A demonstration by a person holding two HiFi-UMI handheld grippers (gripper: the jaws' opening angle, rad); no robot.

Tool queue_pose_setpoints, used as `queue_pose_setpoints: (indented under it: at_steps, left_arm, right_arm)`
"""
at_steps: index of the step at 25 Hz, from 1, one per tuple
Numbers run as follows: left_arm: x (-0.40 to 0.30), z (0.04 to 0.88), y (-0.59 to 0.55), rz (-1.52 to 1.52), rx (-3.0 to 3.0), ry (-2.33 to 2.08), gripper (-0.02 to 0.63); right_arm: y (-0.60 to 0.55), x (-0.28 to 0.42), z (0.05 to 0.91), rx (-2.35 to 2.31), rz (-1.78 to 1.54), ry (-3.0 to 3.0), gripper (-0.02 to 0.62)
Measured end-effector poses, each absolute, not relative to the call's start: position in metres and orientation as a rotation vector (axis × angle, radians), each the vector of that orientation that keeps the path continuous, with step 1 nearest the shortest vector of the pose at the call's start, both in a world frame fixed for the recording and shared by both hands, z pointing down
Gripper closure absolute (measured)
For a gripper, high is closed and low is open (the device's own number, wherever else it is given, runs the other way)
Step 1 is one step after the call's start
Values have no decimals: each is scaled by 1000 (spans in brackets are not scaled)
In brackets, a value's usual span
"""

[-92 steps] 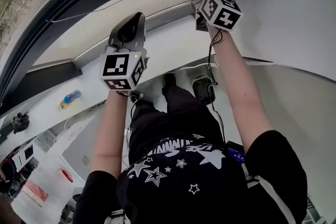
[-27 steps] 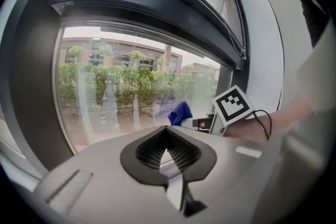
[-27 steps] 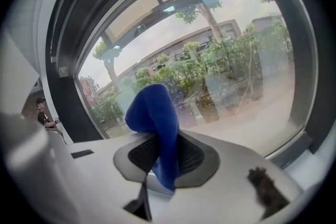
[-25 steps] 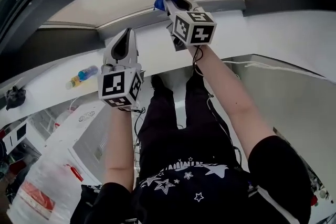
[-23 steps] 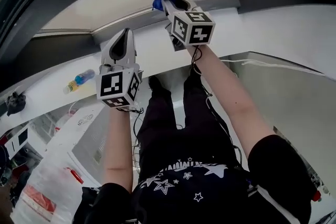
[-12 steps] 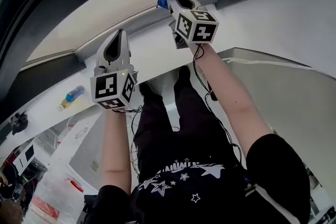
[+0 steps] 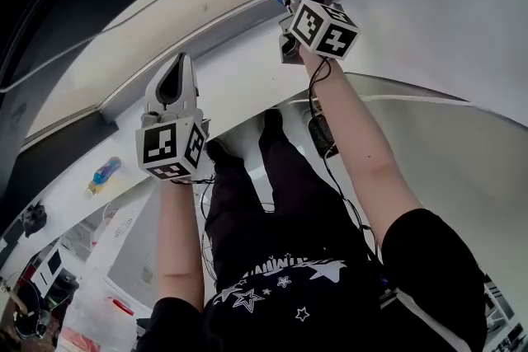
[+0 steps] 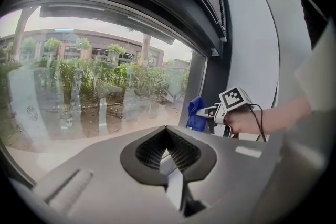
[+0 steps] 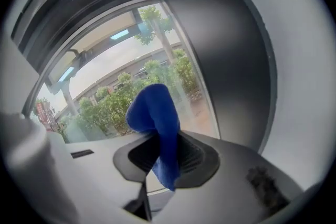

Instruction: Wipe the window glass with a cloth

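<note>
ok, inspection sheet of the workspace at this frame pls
Surface: window glass, greenery visible through it.
Job's things: blue cloth, bunched, held up near the glass's right edge; contact cannot be told.
Clutter: plastic bottle, lying at the head view's far left.
Grippers: right gripper shut on the blue cloth; left gripper shut, empty.
Cables: black cable trails down from the right gripper.
Surroundings: dark window frame, white wall, trees outside.

My head camera looks steeply down. Both gripper cameras face the window glass (image 9: 157,60) from near; the left one also catches the right gripper (image 8: 207,110) at its right.
</note>
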State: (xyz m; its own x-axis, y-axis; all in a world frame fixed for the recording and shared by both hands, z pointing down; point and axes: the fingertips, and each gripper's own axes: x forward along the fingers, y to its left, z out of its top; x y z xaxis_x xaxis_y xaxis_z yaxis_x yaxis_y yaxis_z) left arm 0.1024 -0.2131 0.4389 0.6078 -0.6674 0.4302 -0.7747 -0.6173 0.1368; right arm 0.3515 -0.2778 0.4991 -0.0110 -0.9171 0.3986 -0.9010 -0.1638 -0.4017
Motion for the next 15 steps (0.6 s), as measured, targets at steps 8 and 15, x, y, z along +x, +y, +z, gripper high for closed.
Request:
queue_pose_setpoints:
  at_steps: [8, 15]
  left_arm:
    - [140, 445, -216, 487, 2538, -1106, 597]
    - [141, 453, -210, 492, 2527, -1095, 597]
  right_arm:
    - [-272, 402, 503, -2276, -916, 1900, 518]
    - [-264, 409, 514, -2304, -952, 1846, 518]
